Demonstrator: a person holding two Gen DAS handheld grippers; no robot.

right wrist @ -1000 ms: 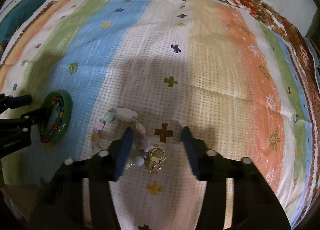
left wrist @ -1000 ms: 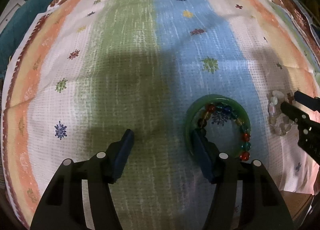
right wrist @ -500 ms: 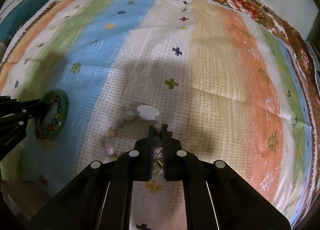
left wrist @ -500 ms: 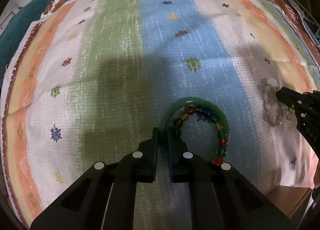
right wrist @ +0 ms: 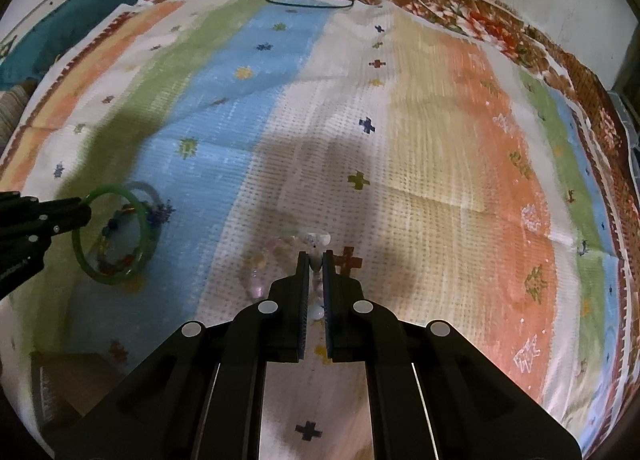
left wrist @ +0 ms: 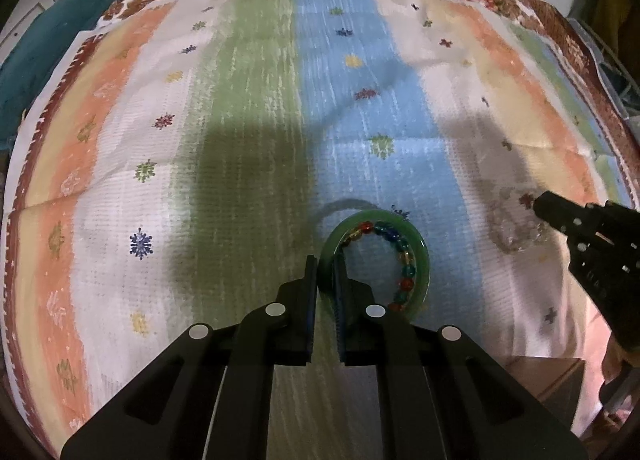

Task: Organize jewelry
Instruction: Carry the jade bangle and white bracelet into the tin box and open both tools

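My left gripper [left wrist: 326,264] is shut on the rim of a green bangle [left wrist: 423,260] and holds it lifted and tilted above the striped cloth; a string of coloured beads [left wrist: 404,260] hangs inside it. The bangle also shows in the right wrist view [right wrist: 142,220], with the left gripper [right wrist: 82,206] at its rim. My right gripper [right wrist: 316,260] is shut on a pale stone bead bracelet [right wrist: 256,284], raised a little off the cloth. In the left wrist view the right gripper [left wrist: 540,206] sits over that pale bracelet [left wrist: 516,236].
A striped, patterned cloth [left wrist: 248,108] covers the whole surface. A black cord [right wrist: 308,0] lies at its far edge. A teal fabric [right wrist: 92,8] lies beyond the cloth's far left corner. A brown box [left wrist: 560,380] stands off the cloth's near right edge.
Both grippers closed from open: the left on the green bangle, the right on the pale bracelet. Both then lifted, raising the bangle and the bracelet off the cloth.
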